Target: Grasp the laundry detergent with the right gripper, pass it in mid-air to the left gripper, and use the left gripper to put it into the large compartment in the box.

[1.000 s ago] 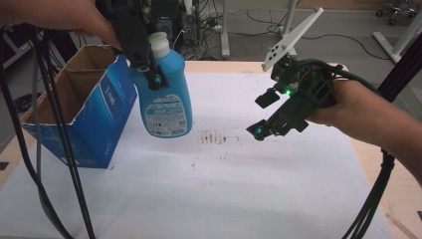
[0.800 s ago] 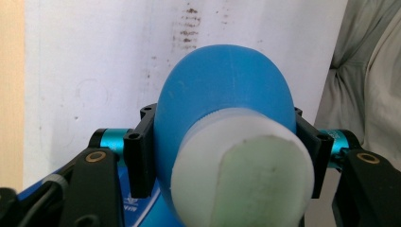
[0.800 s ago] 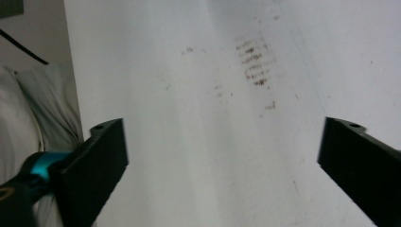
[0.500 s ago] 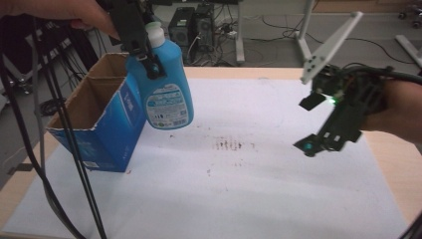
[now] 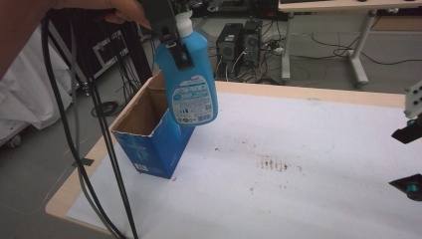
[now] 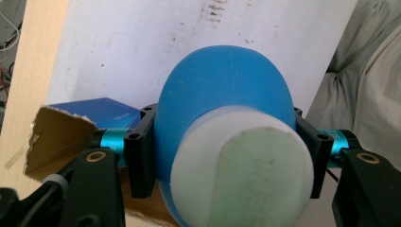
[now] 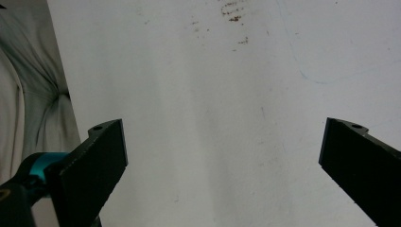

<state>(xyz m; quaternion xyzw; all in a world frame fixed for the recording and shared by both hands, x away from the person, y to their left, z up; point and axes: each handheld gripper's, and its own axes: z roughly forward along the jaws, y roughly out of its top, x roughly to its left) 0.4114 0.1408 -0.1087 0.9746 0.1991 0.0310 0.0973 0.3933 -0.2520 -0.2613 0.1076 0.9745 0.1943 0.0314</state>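
At the table's (image 5: 318,94) left edge, near the far left corner, stands an open blue box (image 5: 149,144), its cardboard inside showing. Above it, the left gripper (image 5: 174,42) is clenched on the neck of a blue bottle (image 5: 191,79), which hangs clear of the table over the box's far right corner, white cap (image 5: 183,22) up and label facing the camera. In the left gripper view the jaws press both sides of the bottle (image 6: 222,94) just under the cap (image 6: 241,175), with the box (image 6: 71,132) below to the left. A white sheet (image 5: 298,164) covers the table, with brown stains (image 5: 271,163) near its middle. At the right edge the right gripper (image 5: 408,159) is released: its jaws have just been opening, and in the right gripper view (image 7: 222,156) they stand wide apart with nothing between them, over bare sheet (image 7: 213,94).
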